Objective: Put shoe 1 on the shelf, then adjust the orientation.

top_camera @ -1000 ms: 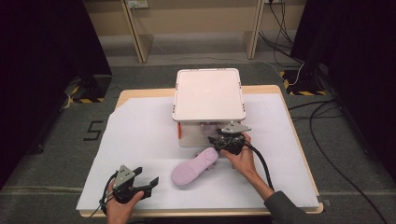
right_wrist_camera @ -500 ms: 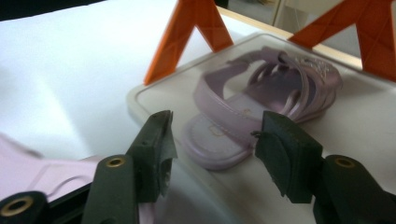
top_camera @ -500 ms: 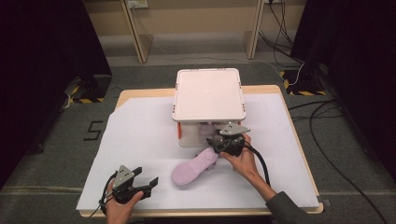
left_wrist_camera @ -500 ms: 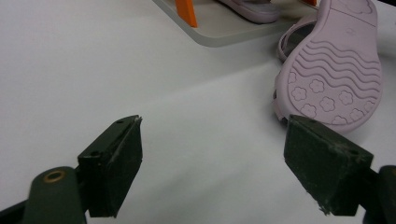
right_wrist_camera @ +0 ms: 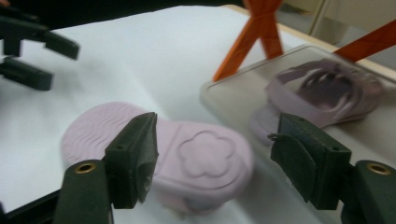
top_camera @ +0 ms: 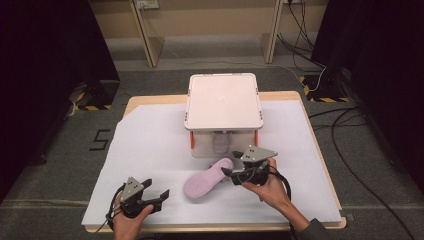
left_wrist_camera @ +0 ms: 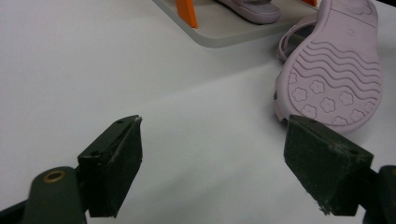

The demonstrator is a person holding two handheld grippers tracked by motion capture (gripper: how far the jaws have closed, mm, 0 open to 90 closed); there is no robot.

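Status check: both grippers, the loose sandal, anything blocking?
Left gripper open, idle at the table's near edge. Right gripper open at the heel of the pink sandal, which lies sole-up. Second sandal on the rack's lower shelf. Nothing blocking.

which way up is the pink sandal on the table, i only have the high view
Observer: The sandal lies sole up; the left gripper view shows wavy tread and small flowers.
Operator: is the right claw shut on it
Observer: No. The right claw is open, and the heel with its flower emblem shows between the jaws.
Operator: whats under that white lid
Observer: A second sandal, straps up, sits on a clear shelf between orange legs.
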